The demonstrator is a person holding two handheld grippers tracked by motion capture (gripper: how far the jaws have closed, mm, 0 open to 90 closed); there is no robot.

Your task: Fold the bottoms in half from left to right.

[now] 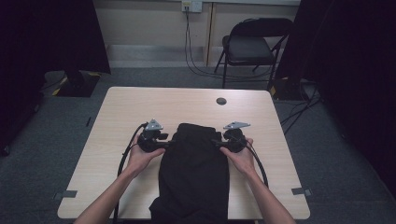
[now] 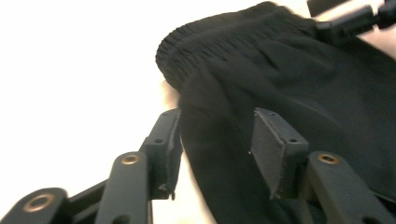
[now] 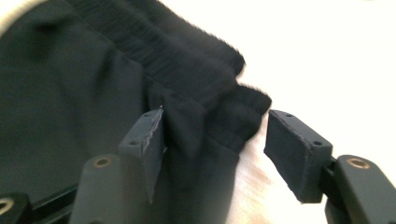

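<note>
Forearms frame black trousers on the table, a gripper at each side of the waistband.

High view: both forearms rise from 6 o'clock; the left gripper (image 1: 164,144) at 9 o'clock and right gripper (image 1: 218,143) at 3 o'clock flank the black trousers (image 1: 194,172) on the wooden table (image 1: 130,107). Left gripper view: jaws stand half apart, cloth edge (image 2: 219,116) between them, unpressed. Right gripper view: jaws stand wide, the elastic waistband (image 3: 205,93) at 12 o'clock, a fold between the pads, loose.

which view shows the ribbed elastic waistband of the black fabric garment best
The left gripper view: the ribbed elastic waistband runs across it nearly whole. The right gripper view catches its corner up close. In the high view it is a dark edge.
</note>
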